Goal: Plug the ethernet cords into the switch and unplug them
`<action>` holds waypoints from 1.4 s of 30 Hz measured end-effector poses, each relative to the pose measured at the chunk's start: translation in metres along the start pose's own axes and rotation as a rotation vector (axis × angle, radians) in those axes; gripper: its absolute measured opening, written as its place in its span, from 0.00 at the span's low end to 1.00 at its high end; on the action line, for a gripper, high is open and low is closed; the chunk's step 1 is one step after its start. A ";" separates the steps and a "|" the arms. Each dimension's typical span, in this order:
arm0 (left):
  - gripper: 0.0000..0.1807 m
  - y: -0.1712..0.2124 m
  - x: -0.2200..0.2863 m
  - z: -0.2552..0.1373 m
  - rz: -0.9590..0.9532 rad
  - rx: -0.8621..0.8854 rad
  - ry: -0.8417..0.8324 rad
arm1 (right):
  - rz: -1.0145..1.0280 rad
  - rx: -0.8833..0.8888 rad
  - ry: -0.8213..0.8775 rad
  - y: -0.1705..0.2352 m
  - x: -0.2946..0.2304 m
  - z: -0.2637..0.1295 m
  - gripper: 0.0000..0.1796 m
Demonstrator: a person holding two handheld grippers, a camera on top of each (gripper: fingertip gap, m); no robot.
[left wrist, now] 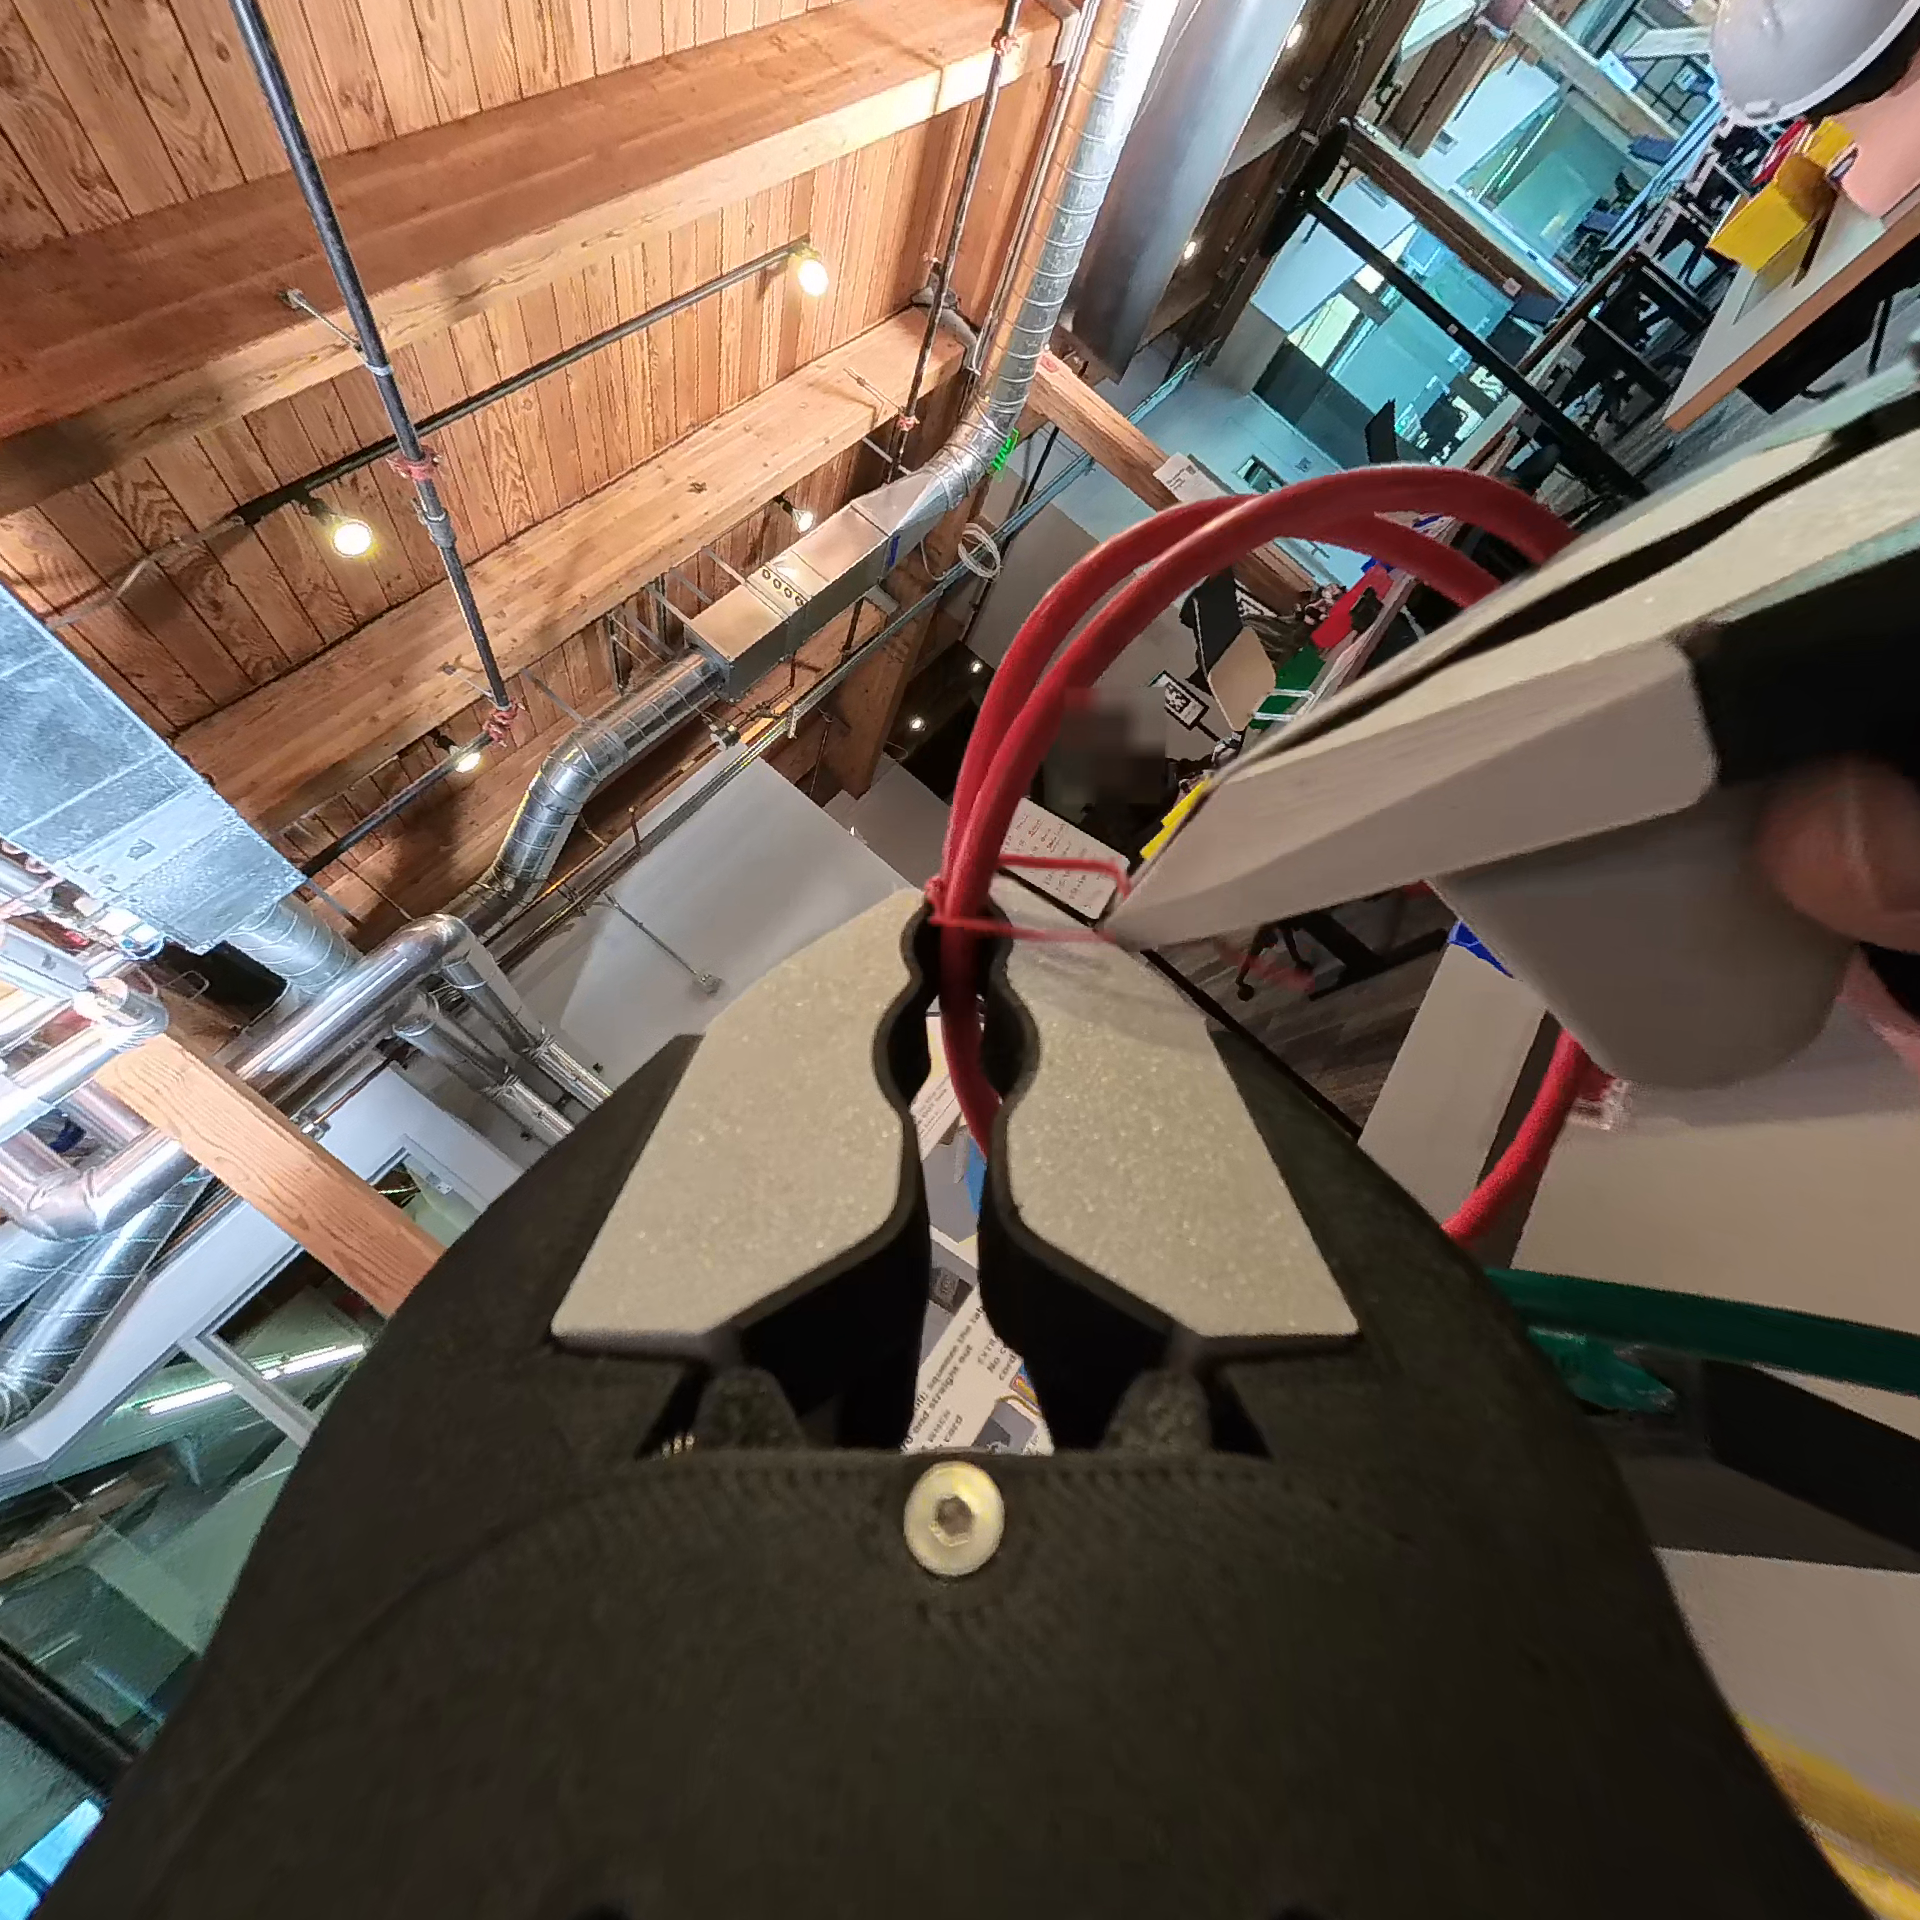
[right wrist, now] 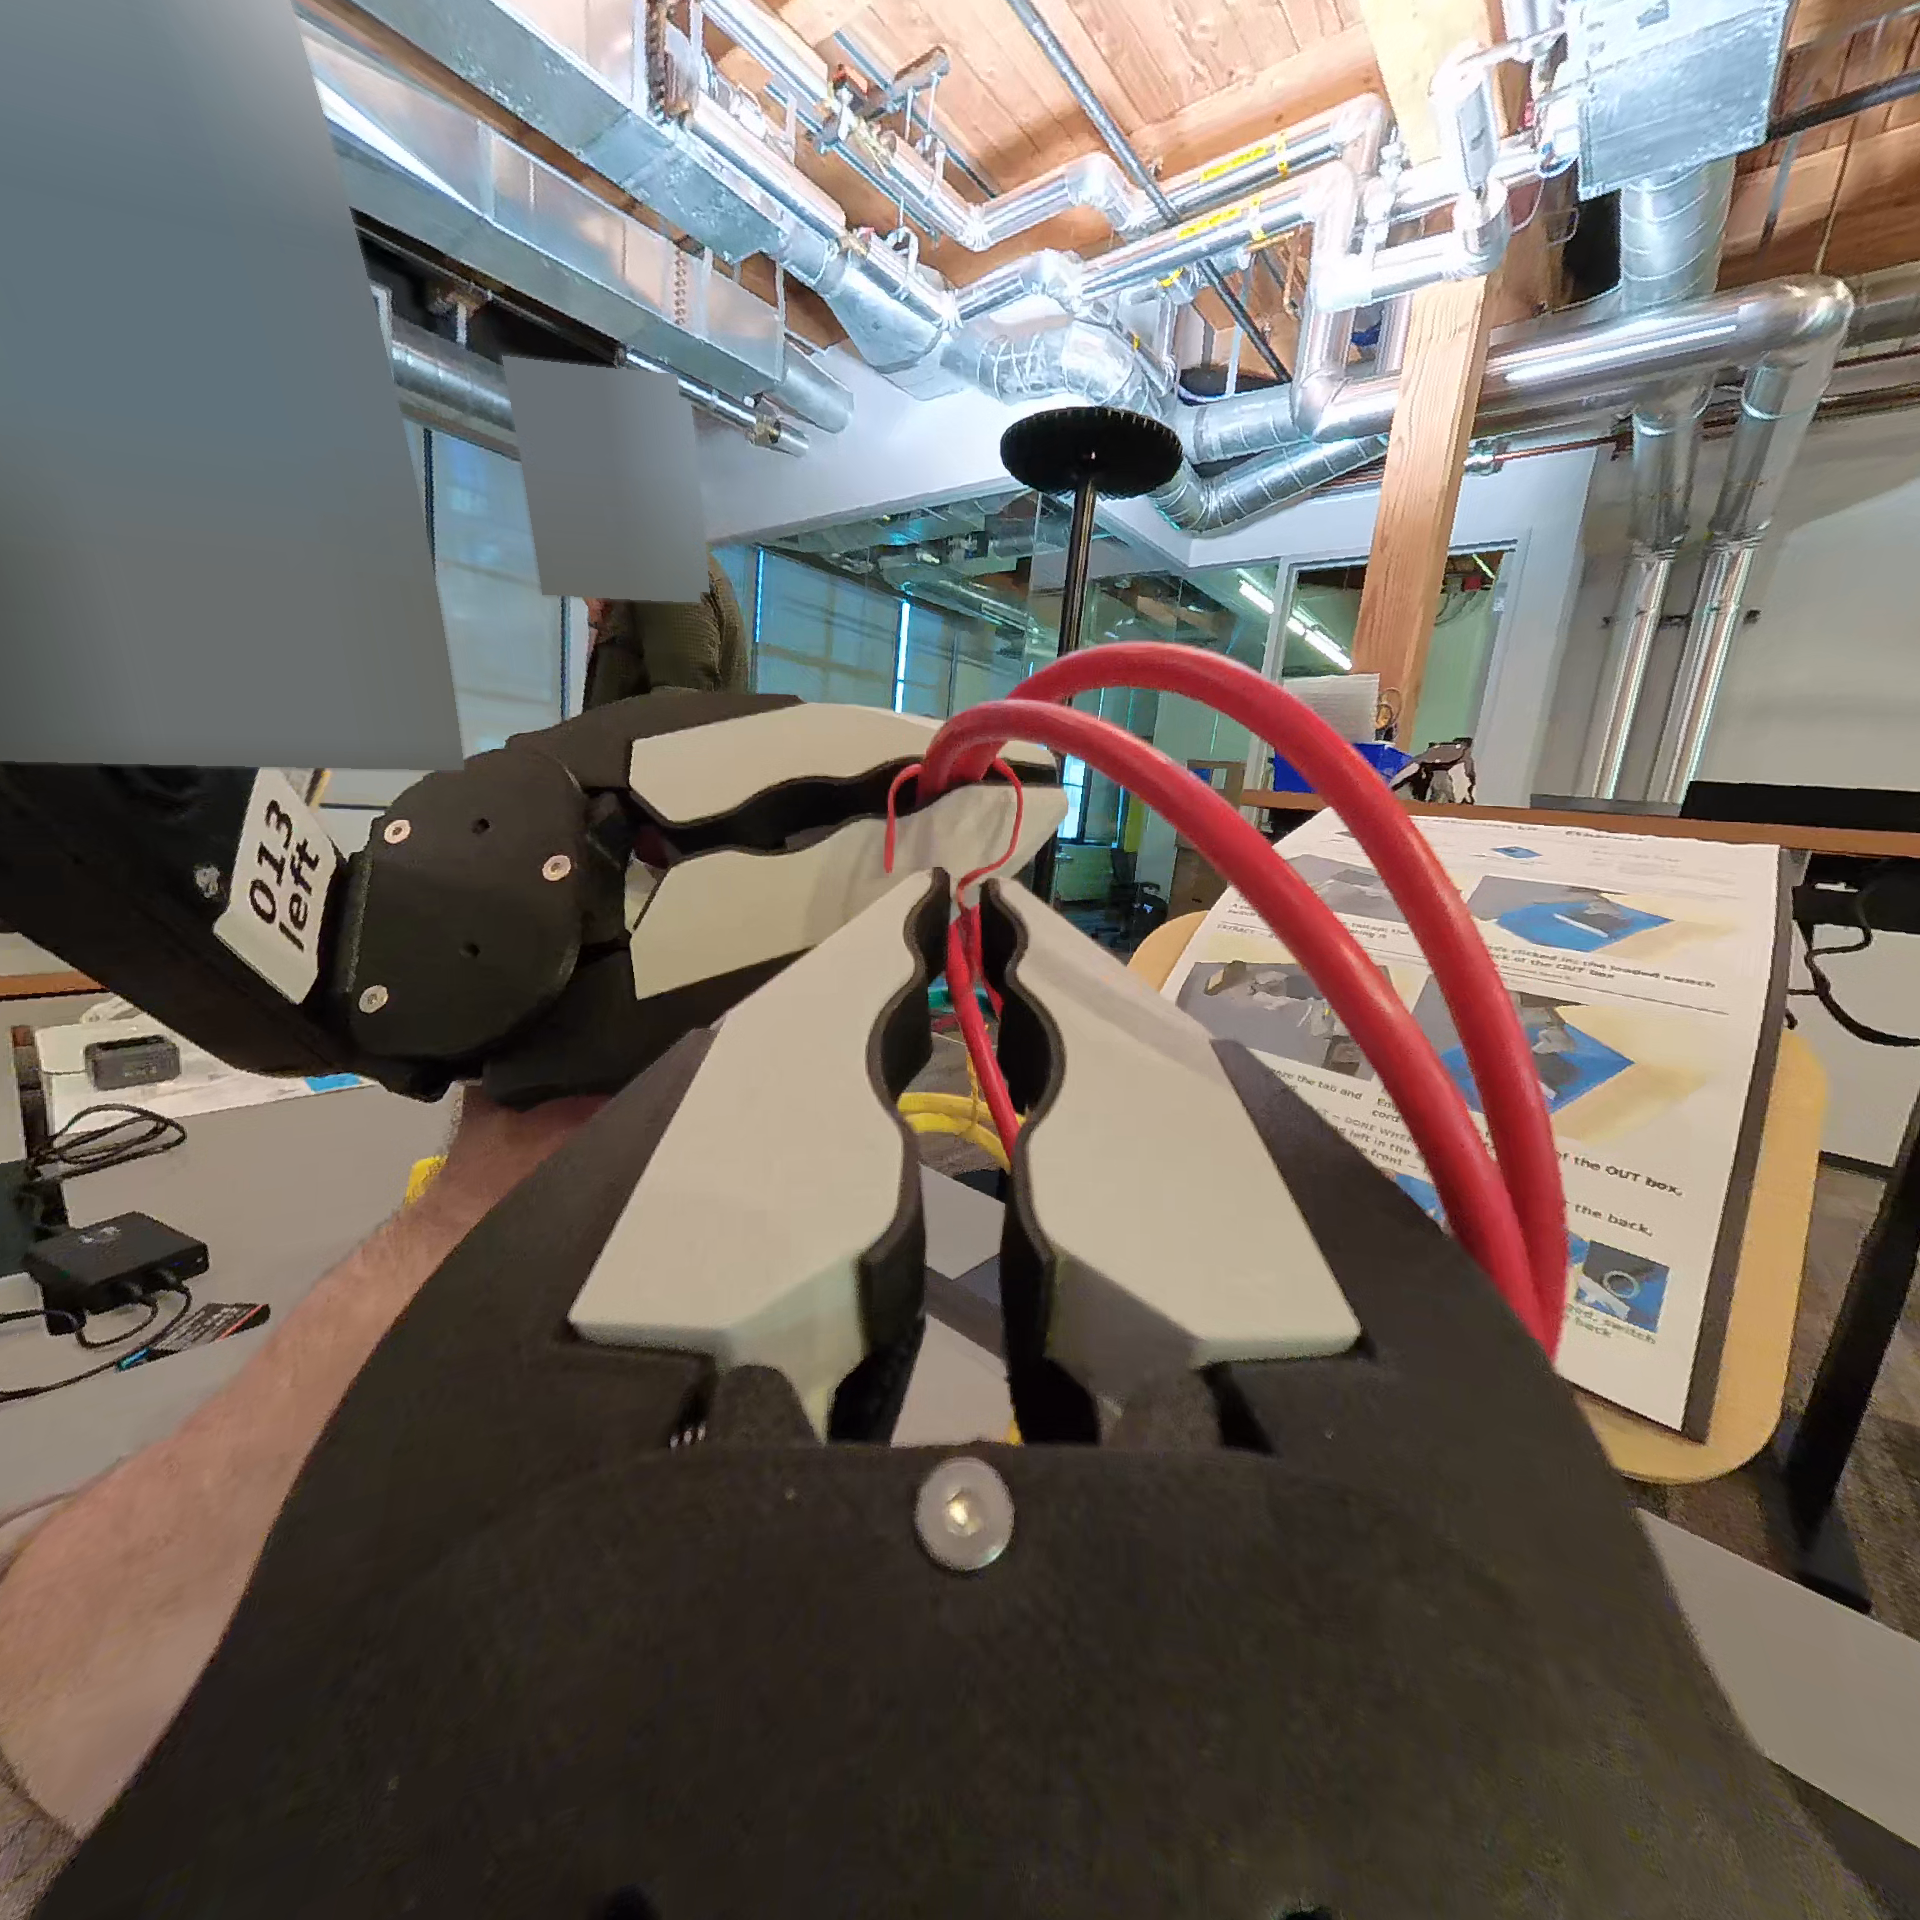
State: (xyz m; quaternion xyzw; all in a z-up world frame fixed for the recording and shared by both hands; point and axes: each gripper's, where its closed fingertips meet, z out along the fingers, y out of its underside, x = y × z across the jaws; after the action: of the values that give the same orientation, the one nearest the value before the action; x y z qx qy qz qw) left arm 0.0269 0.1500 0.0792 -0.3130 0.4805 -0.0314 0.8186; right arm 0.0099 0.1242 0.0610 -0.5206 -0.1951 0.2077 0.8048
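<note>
Red ethernet cord (left wrist: 1288,520), coiled, sits pinched at the tips of the left gripper (left wrist: 961,920), jaws clamped on the bundle where a thin red twist tie (left wrist: 1039,868) wraps it. Right gripper (right wrist: 966,883) meets it tip to tip, jaws nipping the tie's loose end. Loops arch up and away beyond both. Past the right jaws, a printed instruction board (right wrist: 1507,1039) leans on a round wooden surface (right wrist: 1714,1434).

Red cord (right wrist: 1382,935) between both hand-held grippers
</note>
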 end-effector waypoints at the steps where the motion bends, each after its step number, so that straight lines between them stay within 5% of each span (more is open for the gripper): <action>1: 0.03 0.000 0.000 0.000 0.002 0.001 -0.003 | -0.006 -0.007 -0.001 0.001 0.000 0.000 0.01; 4: 0.03 -0.001 -0.001 0.000 0.005 0.004 -0.009 | -0.029 0.004 -0.011 -0.001 -0.004 0.000 0.00; 13: 0.03 -0.003 0.000 0.001 0.009 0.011 -0.019 | 0.068 0.069 -0.017 -0.011 -0.004 -0.002 0.27; 20: 0.02 -0.005 0.002 0.002 0.037 0.002 -0.039 | 0.126 0.097 0.002 -0.019 -0.004 0.007 0.16; 42: 0.03 -0.007 -0.002 0.001 0.043 0.006 -0.060 | 0.125 0.088 0.000 -0.017 -0.002 0.007 0.03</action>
State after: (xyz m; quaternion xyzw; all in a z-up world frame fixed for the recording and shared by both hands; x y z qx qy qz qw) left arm 0.0286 0.1456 0.0843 -0.3010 0.4621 -0.0057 0.8341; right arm 0.0071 0.1220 0.0791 -0.4959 -0.1529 0.2657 0.8125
